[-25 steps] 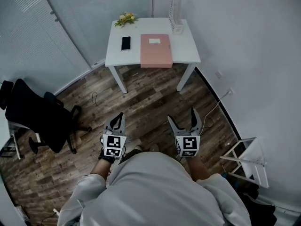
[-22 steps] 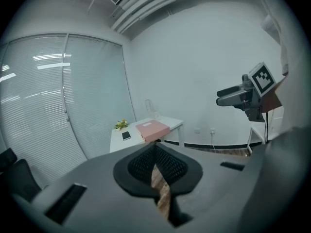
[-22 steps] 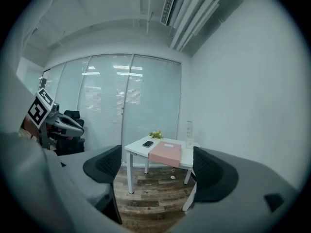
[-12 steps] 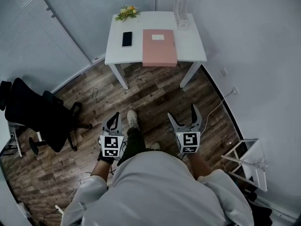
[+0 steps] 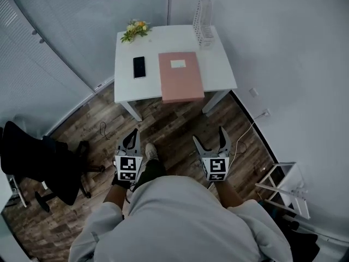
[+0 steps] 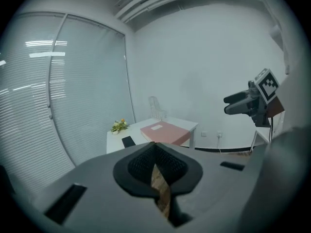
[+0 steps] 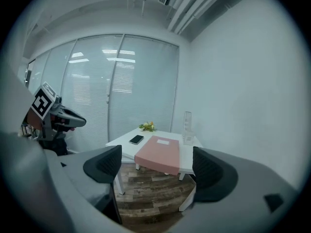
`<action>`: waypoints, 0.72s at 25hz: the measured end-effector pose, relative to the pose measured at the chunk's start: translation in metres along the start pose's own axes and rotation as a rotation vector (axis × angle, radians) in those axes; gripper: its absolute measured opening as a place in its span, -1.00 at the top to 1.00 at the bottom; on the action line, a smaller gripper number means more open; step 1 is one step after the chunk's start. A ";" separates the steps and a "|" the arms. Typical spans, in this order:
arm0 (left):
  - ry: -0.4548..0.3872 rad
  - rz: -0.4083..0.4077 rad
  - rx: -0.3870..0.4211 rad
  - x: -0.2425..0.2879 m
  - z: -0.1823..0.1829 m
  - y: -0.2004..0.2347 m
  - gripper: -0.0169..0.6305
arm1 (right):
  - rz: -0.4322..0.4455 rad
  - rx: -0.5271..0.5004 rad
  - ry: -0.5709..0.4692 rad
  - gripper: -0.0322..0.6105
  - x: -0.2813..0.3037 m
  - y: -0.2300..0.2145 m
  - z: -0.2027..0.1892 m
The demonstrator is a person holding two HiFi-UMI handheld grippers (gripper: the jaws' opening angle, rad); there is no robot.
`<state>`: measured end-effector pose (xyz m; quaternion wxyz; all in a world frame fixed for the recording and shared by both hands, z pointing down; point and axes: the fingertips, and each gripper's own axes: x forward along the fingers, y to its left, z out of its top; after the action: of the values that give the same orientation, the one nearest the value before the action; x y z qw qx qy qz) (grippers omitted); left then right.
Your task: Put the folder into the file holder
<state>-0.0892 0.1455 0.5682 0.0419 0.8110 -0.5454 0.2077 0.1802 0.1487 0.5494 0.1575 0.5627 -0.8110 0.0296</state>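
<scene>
The step in hand looks like the approach: nothing is gripped yet, and the person stands on the wooden floor [image 5: 174,127] well short of the white surface [image 5: 219,65], both tongs held low in front of the body. The left tongs [image 5: 132,138] are closed almost fully, their dark pads meeting with only a thin slit between them and nothing in it. The right tongs [image 5: 209,137] are spread wide and empty, with the surface framed in the gap. The pink folder [image 5: 181,76] lies flat on the surface at its near edge, its front end hanging slightly over that edge. The clear file holder [image 5: 202,22] stands upright at the far right corner of the surface, apart from the folder. A black phone [image 5: 139,66] lies on the left half of the surface and a small bunch of flowers [image 5: 135,30] sits at its far left corner. The next move probably calls for closing in on the surface, opening the left tongs, and taking the folder by its overhanging edge so it can be tipped upright for the holder's slot.
</scene>
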 end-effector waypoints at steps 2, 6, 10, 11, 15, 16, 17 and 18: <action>-0.001 -0.022 0.007 0.018 0.009 0.024 0.92 | -0.029 0.022 0.014 -0.47 0.024 0.000 0.008; 0.001 -0.049 0.010 0.048 0.015 0.073 0.92 | -0.082 0.105 0.058 -0.47 0.070 0.006 0.015; 0.007 -0.065 0.002 0.073 0.014 0.114 0.92 | -0.134 0.196 0.081 -0.47 0.113 0.007 0.021; 0.010 -0.069 0.002 0.077 0.012 0.120 0.92 | -0.148 0.211 0.084 -0.47 0.121 0.007 0.022; 0.020 -0.084 0.007 0.088 0.007 0.137 0.92 | -0.186 0.256 0.112 -0.47 0.143 0.008 0.017; 0.021 -0.083 0.006 0.090 0.006 0.142 0.92 | -0.194 0.271 0.123 -0.47 0.148 0.007 0.014; 0.023 -0.079 0.005 0.093 0.006 0.148 0.92 | -0.202 0.291 0.133 -0.47 0.153 0.006 0.012; 0.024 -0.074 0.003 0.096 0.007 0.154 0.92 | -0.210 0.315 0.143 -0.47 0.158 0.004 0.009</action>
<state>-0.1953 -0.0012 0.5745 0.0548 0.8280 -0.5142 0.2166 0.1240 0.0054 0.5876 0.1272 0.6585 -0.7197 0.1794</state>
